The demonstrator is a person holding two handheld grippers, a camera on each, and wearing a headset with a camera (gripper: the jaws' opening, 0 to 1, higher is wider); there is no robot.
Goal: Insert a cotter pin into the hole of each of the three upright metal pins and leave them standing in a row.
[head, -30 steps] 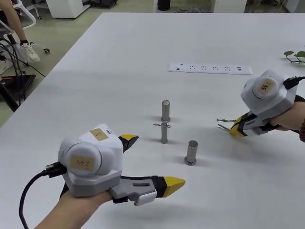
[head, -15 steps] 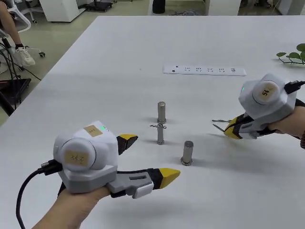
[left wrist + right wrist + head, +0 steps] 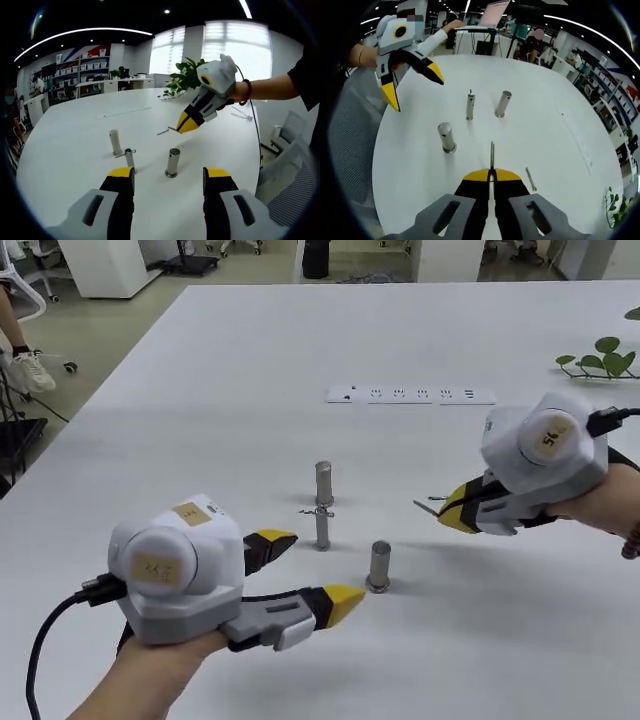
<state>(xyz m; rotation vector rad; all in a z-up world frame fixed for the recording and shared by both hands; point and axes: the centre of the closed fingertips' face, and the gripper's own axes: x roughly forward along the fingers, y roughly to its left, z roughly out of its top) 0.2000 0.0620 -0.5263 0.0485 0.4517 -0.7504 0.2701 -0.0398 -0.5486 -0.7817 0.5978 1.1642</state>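
On table (image 3: pixel 200 420), three upright silvery pins (image 3: pixel 322 530)

White table (image 3: pixel 250 370); power strip (image 3: pixel 410 395); leafy plant (image 3: pixel 598 355); bright windows (image 3: pixel 235 45); ceiling light strip (image 3: pixel 85 33)

The worktop (image 3: pixel 230 380) is plain white. The left tool (image 3: pixel 310 570) and right tool (image 3: pixel 447 510) both have pale grey bodies, black jaws with bright yellow tips, and a tan label on the round cap. The three metal pins (image 3: pixel 379 565) are dull silver, as is the thin cotter pin (image 3: pixel 491 150) at the right tool's tips. The white power strip (image 3: pixel 410 395) carries dark socket marks; the plant (image 3: pixel 600 355) is green, the cable (image 3: pixel 40 640) black.
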